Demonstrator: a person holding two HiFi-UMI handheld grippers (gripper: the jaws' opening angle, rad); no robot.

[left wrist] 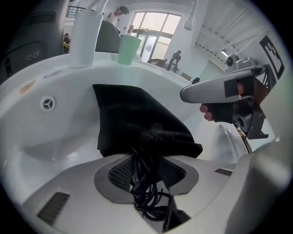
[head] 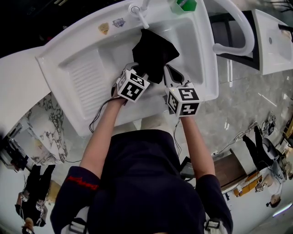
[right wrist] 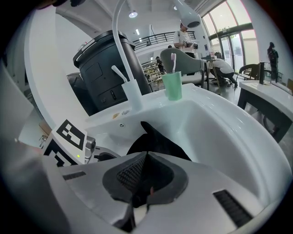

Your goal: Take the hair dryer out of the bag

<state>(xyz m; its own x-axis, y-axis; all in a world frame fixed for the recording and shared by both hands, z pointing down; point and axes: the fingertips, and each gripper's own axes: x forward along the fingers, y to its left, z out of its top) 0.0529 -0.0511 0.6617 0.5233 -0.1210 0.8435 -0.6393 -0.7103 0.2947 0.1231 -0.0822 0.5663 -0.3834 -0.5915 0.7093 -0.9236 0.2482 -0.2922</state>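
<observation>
A person leaned over a white sink (head: pixel 87 68) with a two-jaw tool in each hand, both aimed down at a black bag (head: pixel 153 50) that lay crumpled in the basin, its far end up near the tap (head: pixel 136 10). The right gripper (right wrist: pixel 145 176) had its jaws pressed together on the near edge of the bag, with dark fabric pinched between the ribbed pads. The left gripper (left wrist: pixel 147 176), just beside it, had its jaws spread, and a loose tangle of black cord (left wrist: pixel 146 196) sat in the gap between the pads, running up to the bag's near edge. The hair dryer itself could not be made out; only that cord showed outside the bag. In the head view the two marker cubes sat side by side over the front of the basin, the left one over the ribbed washboard slope's edge. A green cup (right wrist: pixel 173 87) holding a toothbrush (right wrist: pixel 173 58) stood on the sink's back ledge, well apart from the bag.
</observation>
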